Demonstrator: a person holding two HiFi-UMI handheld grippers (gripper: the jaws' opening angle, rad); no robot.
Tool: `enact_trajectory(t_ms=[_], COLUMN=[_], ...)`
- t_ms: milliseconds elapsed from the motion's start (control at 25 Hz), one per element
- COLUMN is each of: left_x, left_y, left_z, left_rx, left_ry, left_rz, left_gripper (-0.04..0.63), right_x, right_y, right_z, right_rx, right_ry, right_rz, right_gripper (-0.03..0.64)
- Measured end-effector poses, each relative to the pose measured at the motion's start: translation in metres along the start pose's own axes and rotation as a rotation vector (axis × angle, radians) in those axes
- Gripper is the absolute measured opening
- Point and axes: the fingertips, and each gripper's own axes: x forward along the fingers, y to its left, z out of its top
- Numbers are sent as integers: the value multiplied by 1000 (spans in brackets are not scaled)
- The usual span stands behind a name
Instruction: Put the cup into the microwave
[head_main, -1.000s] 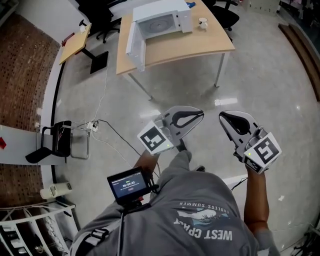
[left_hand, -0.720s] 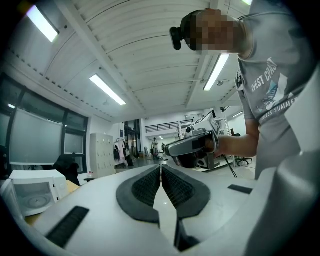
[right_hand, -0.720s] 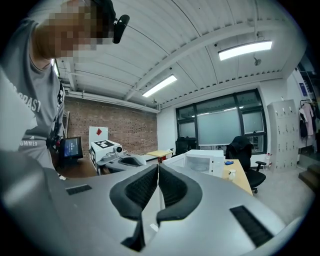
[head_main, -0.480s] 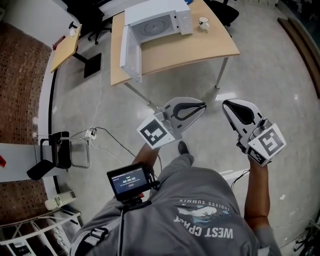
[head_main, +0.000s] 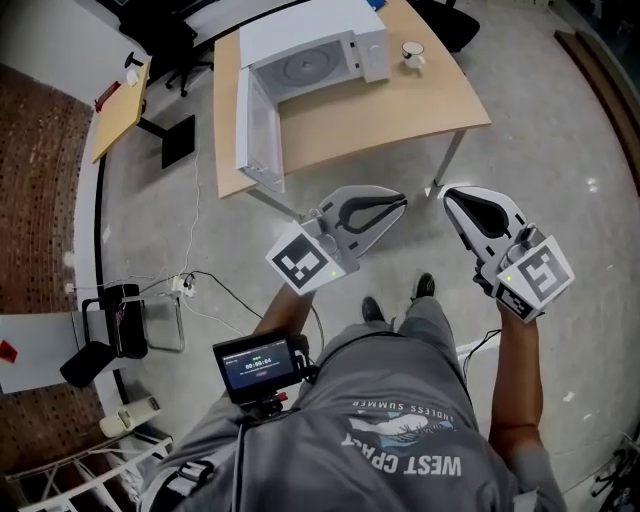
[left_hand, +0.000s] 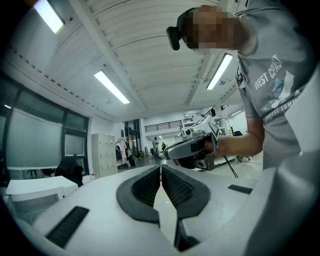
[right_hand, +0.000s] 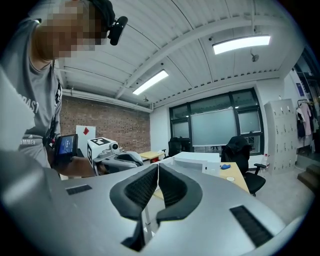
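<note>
A white cup (head_main: 411, 52) stands on the wooden table (head_main: 400, 105), just right of the white microwave (head_main: 315, 50). The microwave's door (head_main: 258, 130) hangs open to the left. Both grippers are held over the floor, short of the table's near edge. My left gripper (head_main: 402, 202) is shut and holds nothing; its ribbed pads (left_hand: 150, 185) meet. My right gripper (head_main: 450, 194) is also shut and holds nothing. In the right gripper view the microwave (right_hand: 192, 160) shows far off beyond the shut jaws, with the left gripper (right_hand: 117, 159) beside it.
A small side desk (head_main: 120, 95) and a black floor stand (head_main: 180, 140) lie left of the table. A black chair (head_main: 120, 305) and floor cables (head_main: 190, 280) are at the left. Office chairs stand behind the table. A small screen (head_main: 258, 365) hangs at the person's chest.
The person has walked toward the table: table, microwave and cup sit nearer and larger in the head view. Both grippers travelled along, still shut with nothing in them.
</note>
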Motion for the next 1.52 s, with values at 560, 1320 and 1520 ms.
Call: enact_trajectory(t_ms=[560, 1320, 1520], left_x=[67, 151, 149], left_y=[166, 330, 352], left_z=[-60, -160, -185], left_rx=[-70, -264, -303], left_ry=[46, 137, 163], left_rz=[171, 268, 311], left_gripper=[28, 28, 28], right_x=[106, 262, 298], right_y=[-163, -437, -503], right_z=[-30, -142, -213], right_rx=[38, 120, 152], right_ry=[15, 214, 317], right_rz=[99, 7, -80], right_gripper=[18, 20, 21])
